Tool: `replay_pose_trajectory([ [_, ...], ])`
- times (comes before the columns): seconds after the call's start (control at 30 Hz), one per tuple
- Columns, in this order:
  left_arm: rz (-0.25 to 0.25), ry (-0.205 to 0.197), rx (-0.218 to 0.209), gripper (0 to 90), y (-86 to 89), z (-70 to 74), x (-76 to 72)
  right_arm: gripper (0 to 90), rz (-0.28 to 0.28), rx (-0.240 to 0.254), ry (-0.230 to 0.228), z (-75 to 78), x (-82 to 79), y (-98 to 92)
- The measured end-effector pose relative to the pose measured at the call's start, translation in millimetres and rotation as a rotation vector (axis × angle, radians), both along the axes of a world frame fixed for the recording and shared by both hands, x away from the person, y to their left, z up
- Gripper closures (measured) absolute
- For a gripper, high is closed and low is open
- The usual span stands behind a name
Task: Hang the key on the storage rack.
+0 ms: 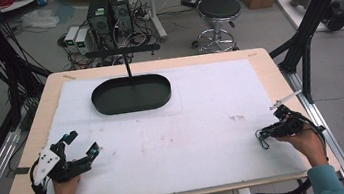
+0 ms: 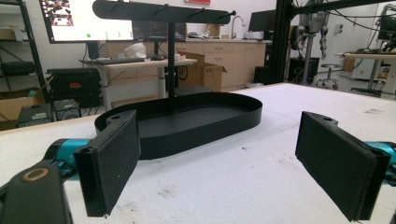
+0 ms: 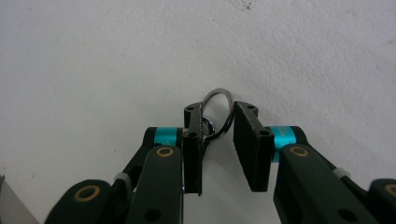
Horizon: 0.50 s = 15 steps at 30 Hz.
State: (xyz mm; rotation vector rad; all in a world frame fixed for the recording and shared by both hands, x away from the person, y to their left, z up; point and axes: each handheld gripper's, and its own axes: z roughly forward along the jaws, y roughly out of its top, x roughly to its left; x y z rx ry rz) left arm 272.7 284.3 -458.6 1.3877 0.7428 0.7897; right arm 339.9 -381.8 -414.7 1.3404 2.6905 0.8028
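Right tool clenched on metal ring, loop pointing off its tips; left tool released; black tray held only its stand post

Metal ring upright betw. right gripper jaws.

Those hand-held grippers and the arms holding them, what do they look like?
Each hand-held gripper is black with teal joints. The left hand-held gripper carries a white plate, and its pads are flat black rectangles. The right hand-held gripper shows brass-coloured rivets. Black cables trail from both. The sleeves are teal.
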Motion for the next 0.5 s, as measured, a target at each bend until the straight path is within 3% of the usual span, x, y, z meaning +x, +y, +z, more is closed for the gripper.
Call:
replay_pose_trajectory([
  [0.23, 0.001, 0.0, 0.0, 14.4, -0.1, 0.0, 0.0, 80.1, -0.007, 0.006, 0.003, 1.9, 0.7, -0.3],
  [0.5, 0.0, 0.0, -0.002, 14.4, -0.4, 0.0, -0.1, 87.5, -0.006, 0.03, 0.041, 2.9, 1.3, 0.3],
])
